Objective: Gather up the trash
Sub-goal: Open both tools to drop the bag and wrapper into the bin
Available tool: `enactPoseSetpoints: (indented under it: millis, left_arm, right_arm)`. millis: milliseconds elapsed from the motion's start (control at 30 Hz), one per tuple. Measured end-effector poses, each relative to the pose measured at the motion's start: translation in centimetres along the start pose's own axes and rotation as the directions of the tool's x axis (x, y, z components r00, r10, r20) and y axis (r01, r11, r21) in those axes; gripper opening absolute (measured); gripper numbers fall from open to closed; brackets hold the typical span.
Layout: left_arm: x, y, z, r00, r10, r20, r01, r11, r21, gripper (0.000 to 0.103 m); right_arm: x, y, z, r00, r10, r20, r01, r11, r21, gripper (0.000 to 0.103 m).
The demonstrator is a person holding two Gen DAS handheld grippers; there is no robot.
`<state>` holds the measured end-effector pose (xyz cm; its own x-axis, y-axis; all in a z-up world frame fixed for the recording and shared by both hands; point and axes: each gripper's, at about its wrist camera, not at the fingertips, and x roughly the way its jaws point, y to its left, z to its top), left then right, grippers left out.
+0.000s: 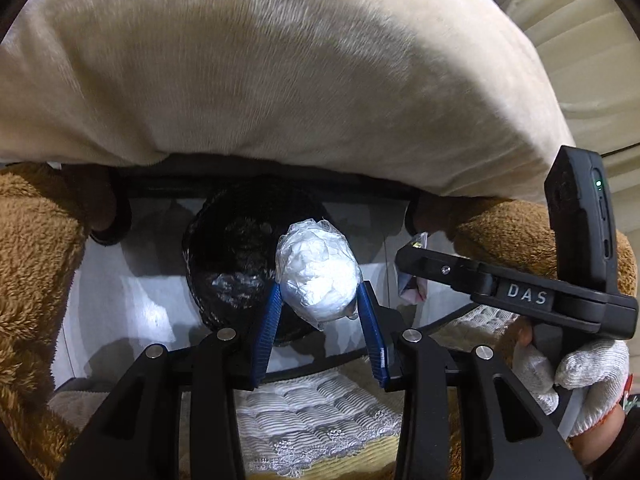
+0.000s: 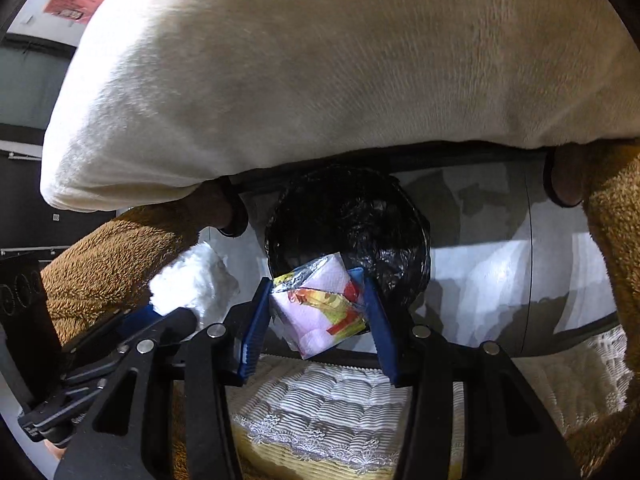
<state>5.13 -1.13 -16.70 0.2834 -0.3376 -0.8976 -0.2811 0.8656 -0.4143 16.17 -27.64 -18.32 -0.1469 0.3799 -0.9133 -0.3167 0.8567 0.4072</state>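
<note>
- Trash in both grippers right now, held out over a bin lined with a black bag [image 1: 240,264] that sits on a pale floor [image 1: 120,300].
- Left gripper [image 1: 320,308]: jaws clenched on a white wad wrapped in clear plastic [image 1: 318,276]. The blue pads [image 1: 266,332] press it from both sides, and it hangs just in front of the bin's right rim in the left wrist view.
- Right gripper [image 2: 316,308]: jaws clamped on a tissue packet [image 2: 320,308], pinkish-white with yellow and red print and crinkly clear wrap. It's tilted and sits over the near edge of the bin in the right wrist view.
- The two grippers are close, side by side. The right one shows at the right of the left wrist view, held by a hand in a white knit glove [image 1: 576,380].
- A big cream pillow [image 1: 260,72] fills the top of both views, overhanging the bin.
- Fuzzy brown fabric [image 1: 32,260] sits on either side.
- Below the grippers there's a striped white cloth with a lace edge [image 2: 320,412].
</note>
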Motion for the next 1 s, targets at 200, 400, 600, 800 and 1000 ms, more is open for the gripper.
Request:
enactPoseSetpoints:
  millis: [200,400,600,800,1000]
  left_arm:
    - [1.3,0.1,0.2,0.999,0.014,-0.042,-0.014,1.000,-0.005,0.039]
    - [1.1,0.2,0.5,0.998,0.046,-0.033,-0.047,0.998,-0.034,0.072]
    - [0.4,0.1,0.6,0.999,0.042,-0.019,-0.043,0.999,-0.031,0.072]
    - [-0.2,0.0,0.9,0.999,0.047,0.022,-0.046,0.999,-0.023,0.072]
    - [-1.6,-0.3,1.2,0.995,0.045,0.091,-0.043,0.999,-0.017,0.072]
  right_arm:
    - [0.3,0.3,0.5,1.000,0.001,-0.013,-0.001,1.000,0.014,0.049]
    - [-0.1,-0.2,0.7,0.999,0.028,0.018,-0.029,0.997,0.066,0.066]
    - [-0.4,0.0,0.8,0.999,0.030,0.024,-0.032,0.997,0.068,0.066]
    - [-1.1,-0.6,0.7,0.998,0.039,0.048,-0.043,0.994,0.096,0.066]
    - [-2.3,-0.5,0.5,0.994,0.040,0.099,-0.047,0.996,0.075,0.066]
